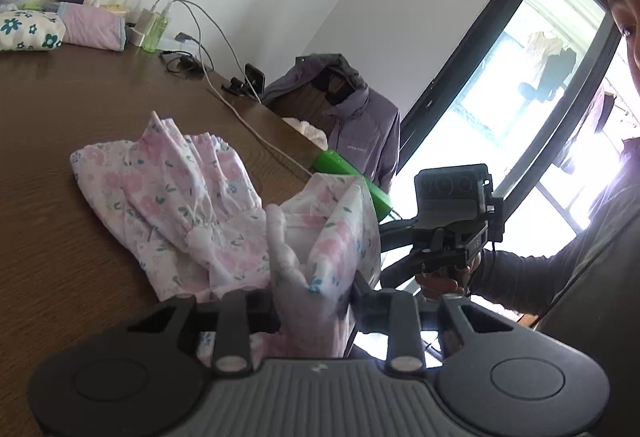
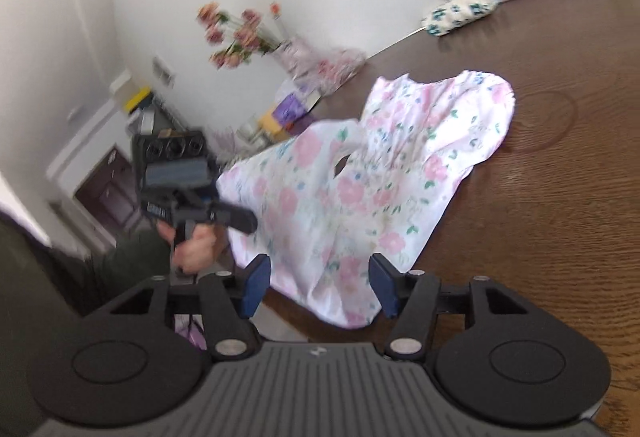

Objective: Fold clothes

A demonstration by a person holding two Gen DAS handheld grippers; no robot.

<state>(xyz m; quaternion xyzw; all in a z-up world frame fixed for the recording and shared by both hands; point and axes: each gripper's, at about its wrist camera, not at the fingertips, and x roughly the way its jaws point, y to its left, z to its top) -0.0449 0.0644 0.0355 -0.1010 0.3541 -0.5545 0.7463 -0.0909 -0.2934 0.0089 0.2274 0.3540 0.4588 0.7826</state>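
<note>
A dark brown wood-grain table (image 1: 60,165) carries everything. On it, near the middle, lies a crumpled pink floral garment (image 1: 172,197), one end lifted off toward 4 o'clock. At 10 o'clock along the wall sit a folded flower-print cloth (image 1: 28,31), a folded pink cloth (image 1: 94,25) touching it, and a green bottle (image 1: 156,29). A white cable (image 1: 240,113) trails toward 3 o'clock.

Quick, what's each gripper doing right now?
Left gripper: closed on the floral garment.
Right gripper: open, holding nothing; the garment lies between its fingers.
</note>
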